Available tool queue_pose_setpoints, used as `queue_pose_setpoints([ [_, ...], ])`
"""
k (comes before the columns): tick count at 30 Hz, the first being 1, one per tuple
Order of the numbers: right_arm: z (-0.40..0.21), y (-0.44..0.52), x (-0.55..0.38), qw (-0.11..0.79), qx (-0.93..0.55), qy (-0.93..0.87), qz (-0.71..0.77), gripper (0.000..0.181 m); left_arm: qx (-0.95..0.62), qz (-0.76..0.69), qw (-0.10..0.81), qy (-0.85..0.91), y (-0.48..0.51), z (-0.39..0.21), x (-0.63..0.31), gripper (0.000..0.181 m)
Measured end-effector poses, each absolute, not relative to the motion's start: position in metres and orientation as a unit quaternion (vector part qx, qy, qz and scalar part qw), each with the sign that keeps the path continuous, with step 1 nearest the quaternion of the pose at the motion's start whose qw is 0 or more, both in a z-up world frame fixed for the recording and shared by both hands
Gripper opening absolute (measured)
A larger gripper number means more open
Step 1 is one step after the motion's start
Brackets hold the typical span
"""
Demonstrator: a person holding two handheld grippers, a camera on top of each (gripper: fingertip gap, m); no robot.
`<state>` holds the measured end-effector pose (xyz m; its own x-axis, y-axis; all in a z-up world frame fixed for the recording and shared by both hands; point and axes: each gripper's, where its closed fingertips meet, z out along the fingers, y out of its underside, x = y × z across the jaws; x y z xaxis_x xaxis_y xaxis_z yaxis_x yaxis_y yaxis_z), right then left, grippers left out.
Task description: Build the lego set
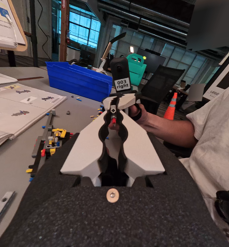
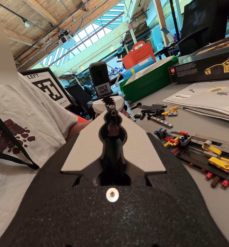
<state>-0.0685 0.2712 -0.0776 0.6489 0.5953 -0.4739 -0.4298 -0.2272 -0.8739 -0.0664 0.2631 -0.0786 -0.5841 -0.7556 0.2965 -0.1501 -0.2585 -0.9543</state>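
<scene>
Both grippers are held up above the table, tip to tip. In the left wrist view my left gripper (image 1: 113, 113) is shut on a small grey connector (image 1: 112, 110) with a cross hole and a red pin (image 1: 113, 120) below it. The right gripper (image 1: 115, 102) faces it from just beyond and touches the same small piece. In the right wrist view my right gripper (image 2: 112, 113) is shut on a small dark grey cross-ended piece (image 2: 113, 113) with a grey stub (image 2: 111, 106) at its far end. The left gripper (image 2: 108, 103) meets it there. A partly built black, yellow and red lego frame (image 1: 49, 144) lies on the table; it also shows in the right wrist view (image 2: 204, 151).
Open instruction booklets (image 1: 21, 106) (image 2: 204, 101) lie on the grey table. A blue bin (image 1: 77, 81), a green bin (image 2: 144, 85) and the lego box (image 2: 204, 66) stand at the back. Loose beams and pins (image 2: 154, 111) are scattered. The person's forearm (image 1: 164, 127) is at the right. My left and right fingertips are right by each other.
</scene>
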Motion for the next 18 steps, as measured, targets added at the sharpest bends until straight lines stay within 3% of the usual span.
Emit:
queue_pose_setpoints([
  [2,-0.0747,0.2687,-0.0673,0.618,-0.657,-0.060,0.427,0.012,-0.393,-0.673,0.256,0.572,0.2666,-0.0774,-0.0657,0.006],
  [4,-0.0753,0.2683,-0.0646,0.625,-0.660,-0.064,0.411,0.007,-0.384,-0.663,0.271,0.582,0.2652,-0.0784,-0.0665,0.006],
  [18,-0.0779,0.2679,-0.0651,0.619,-0.664,-0.069,0.413,0.003,-0.386,-0.669,0.248,0.584,0.2619,-0.0801,-0.0661,0.006],
])
